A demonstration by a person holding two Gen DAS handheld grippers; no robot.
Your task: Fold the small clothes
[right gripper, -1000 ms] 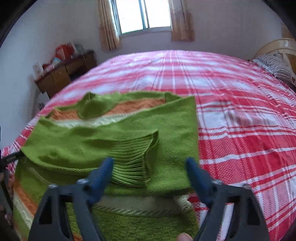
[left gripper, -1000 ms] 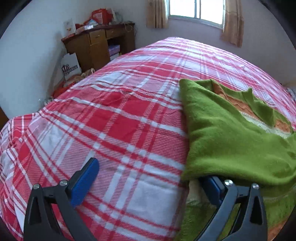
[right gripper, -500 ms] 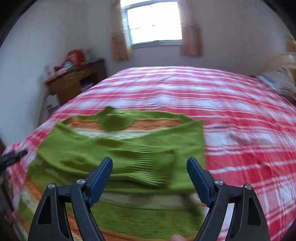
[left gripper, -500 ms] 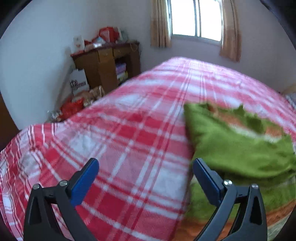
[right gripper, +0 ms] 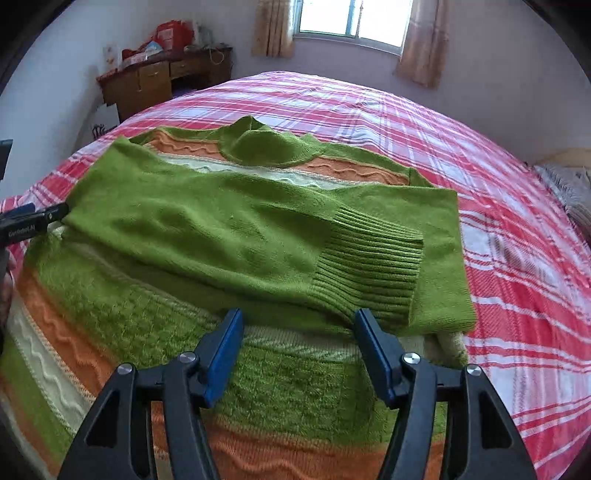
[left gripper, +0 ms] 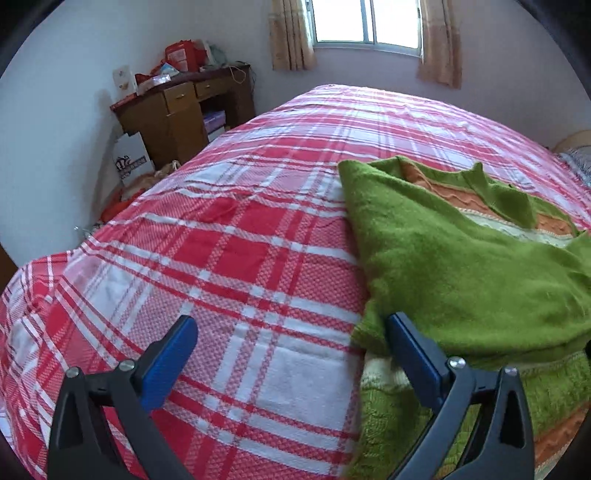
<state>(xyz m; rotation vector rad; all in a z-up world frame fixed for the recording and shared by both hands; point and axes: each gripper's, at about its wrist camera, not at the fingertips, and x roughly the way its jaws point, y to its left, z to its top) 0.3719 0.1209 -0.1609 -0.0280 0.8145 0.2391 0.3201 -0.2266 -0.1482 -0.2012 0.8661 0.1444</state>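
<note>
A green knit sweater [right gripper: 221,229] with orange and cream stripes lies flat on the red plaid bed [right gripper: 517,258]. Both sleeves are folded across its chest, and the ribbed cuff [right gripper: 369,266] of the upper sleeve points right. My right gripper [right gripper: 299,317] hovers over the sweater's lower body just below that cuff. Its jaws are closing, with no cloth pinched between the pads. My left gripper [left gripper: 290,325] is open at the sweater's [left gripper: 461,266] left edge, its right finger beside the folded sleeve, its left finger over bare bedspread [left gripper: 221,251]. The left gripper's tip [right gripper: 33,221] shows at the left of the right wrist view.
A wooden desk [left gripper: 177,110] piled with clutter stands by the far left wall, with a white bag [left gripper: 131,158] and loose things on the floor beside it. A curtained window [right gripper: 351,18] is behind the bed. A pillow [right gripper: 569,188] lies at the far right.
The right gripper's jaws have narrowed and it has shifted across the sweater toward the cuff. The left gripper drew back from under the sleeve fold, then returned beside the sweater's edge.
</note>
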